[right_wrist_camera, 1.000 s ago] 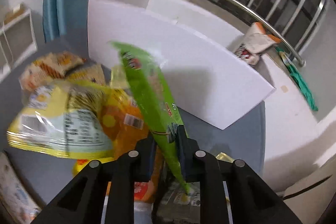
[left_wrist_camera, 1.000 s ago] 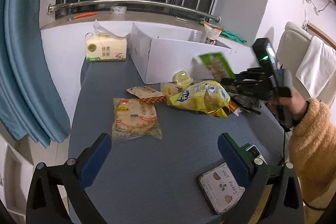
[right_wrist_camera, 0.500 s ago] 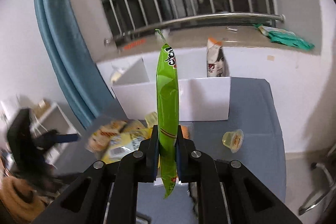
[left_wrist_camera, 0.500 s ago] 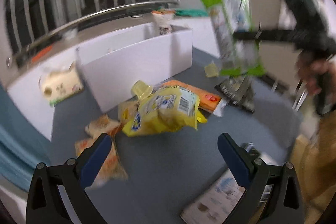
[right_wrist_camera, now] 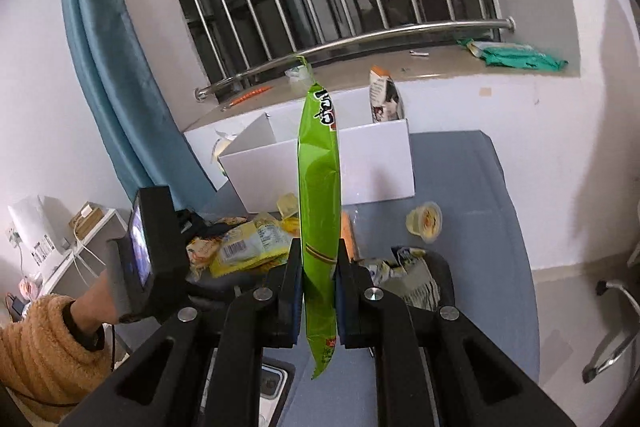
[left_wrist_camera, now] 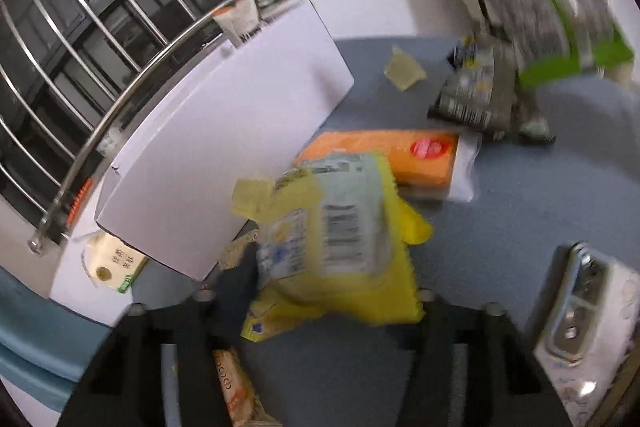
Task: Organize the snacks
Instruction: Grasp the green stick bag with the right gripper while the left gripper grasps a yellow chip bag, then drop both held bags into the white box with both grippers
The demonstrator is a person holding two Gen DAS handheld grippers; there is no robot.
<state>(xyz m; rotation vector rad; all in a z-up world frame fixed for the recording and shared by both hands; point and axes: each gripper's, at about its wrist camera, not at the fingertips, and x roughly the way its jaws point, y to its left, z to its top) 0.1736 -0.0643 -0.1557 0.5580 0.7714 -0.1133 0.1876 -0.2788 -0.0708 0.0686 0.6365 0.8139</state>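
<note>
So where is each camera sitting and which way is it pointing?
Left wrist: on the left tongs, low over the blue table, facing the crinkly yellow snack bag; own fingers show.
Right wrist: on the right tongs, raised, facing the white cardboard box; fingers clamp the long green snack bag.
Both show these.

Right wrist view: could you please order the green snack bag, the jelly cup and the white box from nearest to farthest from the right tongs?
1. Green snack bag: clamped upright in the right tongs.
2. Jelly cup: on the table, ahead and right.
3. White box: farthest, beneath the window ledge.
</note>
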